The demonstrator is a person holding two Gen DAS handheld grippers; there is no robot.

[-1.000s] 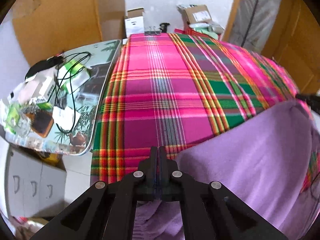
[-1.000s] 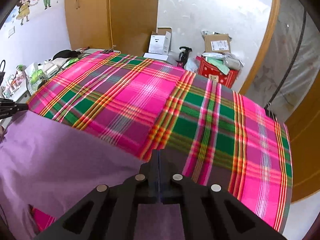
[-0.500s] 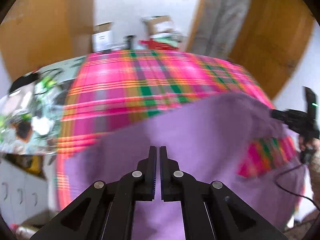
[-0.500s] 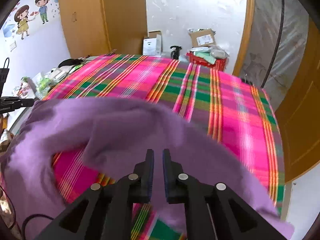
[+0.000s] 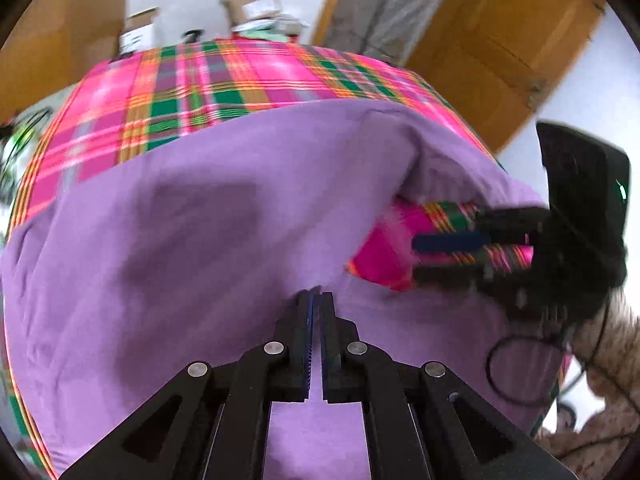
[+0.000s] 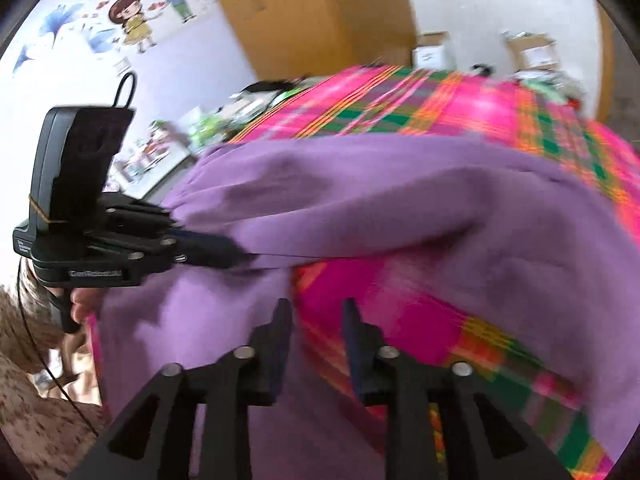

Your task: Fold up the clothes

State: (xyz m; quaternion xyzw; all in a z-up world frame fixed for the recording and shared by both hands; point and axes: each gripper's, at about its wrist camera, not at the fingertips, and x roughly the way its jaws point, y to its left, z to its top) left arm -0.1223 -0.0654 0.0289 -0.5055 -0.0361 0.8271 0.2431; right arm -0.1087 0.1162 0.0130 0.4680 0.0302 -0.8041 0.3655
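Purple garment (image 5: 208,240) covers the near half of your plaid bed cover (image 5: 224,80), whose far edge lies bare. Boxes (image 5: 252,4) stand past that far edge. Your left gripper (image 5: 315,295) is closed, pinching a garment fold. Your right gripper (image 6: 316,306), jaws apart and holding nothing, hovers over bare plaid beside a folded garment edge.

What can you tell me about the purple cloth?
The purple cloth is plain, soft-looking fabric with no print, lying rumpled on the plaid sheet. One edge is lifted, and the sheet shows in the gap beneath it. The left gripper is shut on a fold of it; the right gripper is open, just above the cloth's edge and the sheet.
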